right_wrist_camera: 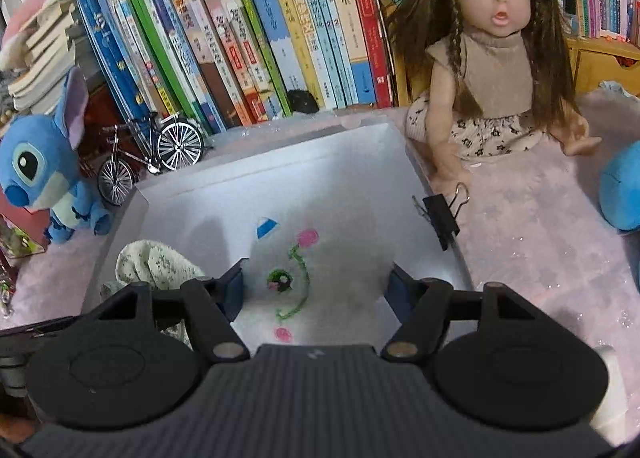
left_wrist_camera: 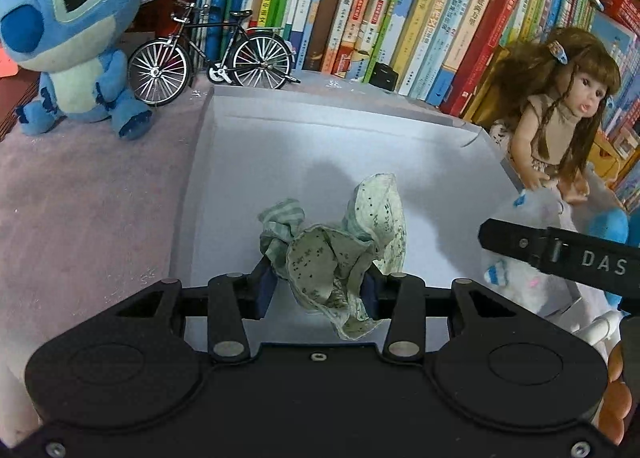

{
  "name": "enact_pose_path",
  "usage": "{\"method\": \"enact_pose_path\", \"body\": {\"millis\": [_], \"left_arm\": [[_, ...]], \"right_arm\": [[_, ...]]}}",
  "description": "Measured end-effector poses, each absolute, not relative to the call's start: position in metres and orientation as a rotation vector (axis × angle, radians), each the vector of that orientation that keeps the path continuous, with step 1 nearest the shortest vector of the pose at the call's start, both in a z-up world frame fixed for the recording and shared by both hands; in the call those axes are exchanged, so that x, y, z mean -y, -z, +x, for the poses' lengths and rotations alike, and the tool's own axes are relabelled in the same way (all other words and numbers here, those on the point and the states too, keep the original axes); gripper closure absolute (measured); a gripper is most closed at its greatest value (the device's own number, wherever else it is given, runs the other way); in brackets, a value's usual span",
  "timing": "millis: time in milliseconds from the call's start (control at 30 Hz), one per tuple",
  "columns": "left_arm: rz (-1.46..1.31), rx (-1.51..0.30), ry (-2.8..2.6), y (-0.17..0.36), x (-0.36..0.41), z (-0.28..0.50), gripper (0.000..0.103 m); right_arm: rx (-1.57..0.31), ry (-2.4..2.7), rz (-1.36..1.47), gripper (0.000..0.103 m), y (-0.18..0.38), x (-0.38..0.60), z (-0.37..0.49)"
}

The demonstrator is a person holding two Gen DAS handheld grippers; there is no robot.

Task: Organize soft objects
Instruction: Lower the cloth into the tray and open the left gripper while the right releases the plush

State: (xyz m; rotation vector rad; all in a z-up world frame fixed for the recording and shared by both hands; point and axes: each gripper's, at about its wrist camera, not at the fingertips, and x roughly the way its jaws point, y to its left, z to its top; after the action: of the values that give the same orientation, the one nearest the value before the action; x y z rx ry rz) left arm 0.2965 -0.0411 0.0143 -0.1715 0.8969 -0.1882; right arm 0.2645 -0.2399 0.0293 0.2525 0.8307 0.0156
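Clamped on a bunched green cloth, the left gripper holds it over the near part of a shallow grey box, its blue pads pressed into the folds on either side while a loose corner hangs below them. Just to the cloth's right, the right gripper hovers over the same box with its jaws standing wide apart and nothing between them; under it, inside the box, lies a white cloth stitched with pink flowers and a green stem. A black binder clip grips the box's right wall. Beyond the box on its left sit a blue plush toy and a small model bicycle; on its right sits a long-haired doll, and a row of books stands behind them all. I judge the green cloth is about to be let go into the box. The grip looks uneven, so if the jaws part while the cloth hangs this far forward, the dangling corner may drape over the box's near wall instead of landing inside. With the two grippers this close, the right one might also snag the green cloth or drag the white cloth out of place when it closes.
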Motion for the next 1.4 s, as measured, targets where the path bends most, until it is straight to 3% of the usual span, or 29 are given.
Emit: {"method": "enact_pose_path", "body": {"millis": [933, 1033, 1233, 1400], "left_arm": [[-0.157, -0.872, 0.212, -0.01, 0.042, 0.297, 0.059], [-0.163, -0.872, 0.217, -0.01, 0.042, 0.297, 0.057], [-0.181, -0.88, 0.236, -0.012, 0.042, 0.295, 0.048], [-0.201, -0.87, 0.258, -0.019, 0.042, 0.288, 0.028]], "right_arm": [[-0.866, -0.002, 0.256, 0.028, -0.012, 0.242, 0.267], [-0.862, -0.005, 0.269, 0.023, -0.013, 0.243, 0.266], [-0.837, -0.019, 0.29, 0.019, -0.021, 0.245, 0.263], [-0.802, -0.034, 0.298, 0.015, -0.033, 0.249, 0.256]]}}
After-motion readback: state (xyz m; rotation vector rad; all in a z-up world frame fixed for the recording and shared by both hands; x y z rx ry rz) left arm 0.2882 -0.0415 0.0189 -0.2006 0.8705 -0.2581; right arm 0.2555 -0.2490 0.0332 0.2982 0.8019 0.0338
